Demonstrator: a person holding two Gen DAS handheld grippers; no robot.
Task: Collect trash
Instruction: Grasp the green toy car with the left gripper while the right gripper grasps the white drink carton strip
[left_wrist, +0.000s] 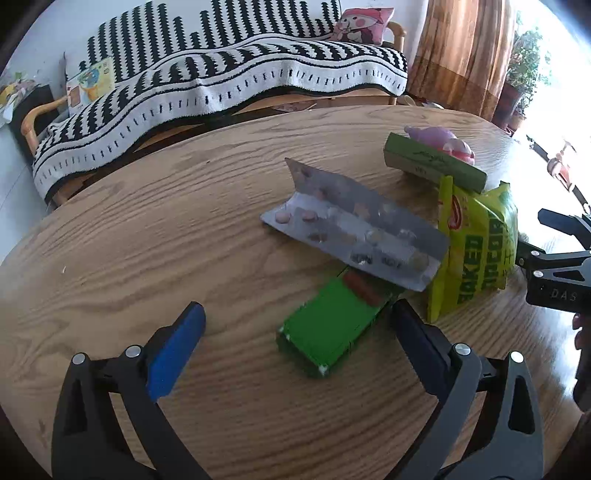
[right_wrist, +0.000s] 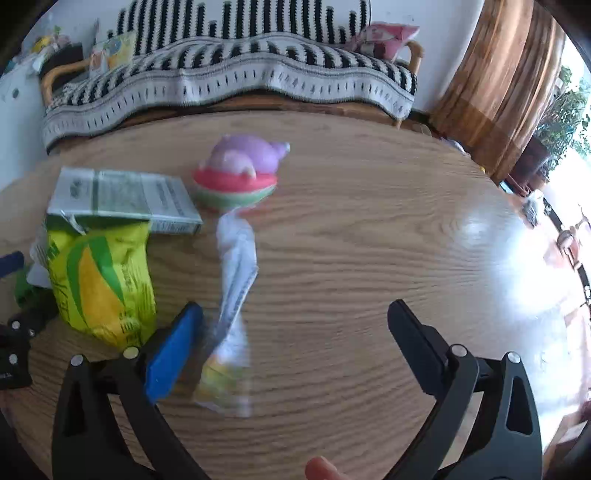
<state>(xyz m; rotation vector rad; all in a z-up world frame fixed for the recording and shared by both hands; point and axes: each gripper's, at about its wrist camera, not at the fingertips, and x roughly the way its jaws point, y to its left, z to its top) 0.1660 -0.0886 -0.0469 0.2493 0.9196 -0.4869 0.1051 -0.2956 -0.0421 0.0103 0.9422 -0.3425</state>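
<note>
The wooden desk (left_wrist: 147, 229) carries everything, with a striped sofa (left_wrist: 221, 74) beyond its far edge. The largest piece of trash is the yellow-green snack bag (right_wrist: 103, 280), lying left of centre; in the right wrist view its long axis runs from the near edge toward the far edge. A printed flat box (right_wrist: 125, 199) touches its far end, long side roughly parallel to the far edge. Next, a silver blister pack (left_wrist: 354, 229), folded along its length into a V, holds a few pills in its pockets; in the left wrist view it runs diagonally from far-left to near-right, its near end against the bag. Under that end lies a green box (left_wrist: 332, 332), pointing toward me. A crumpled white wrapper (right_wrist: 232, 295), blurred, stretches near-to-far beside the bag. A purple-and-pink toy (right_wrist: 240, 170) sits toward the far edge.

My left hand-held gripper (left_wrist: 295, 332) is spread wide, empty, straddling the green box. My right hand-held gripper (right_wrist: 295, 332) is also wide apart, the wrapper just inside its left finger, not pinched.
</note>
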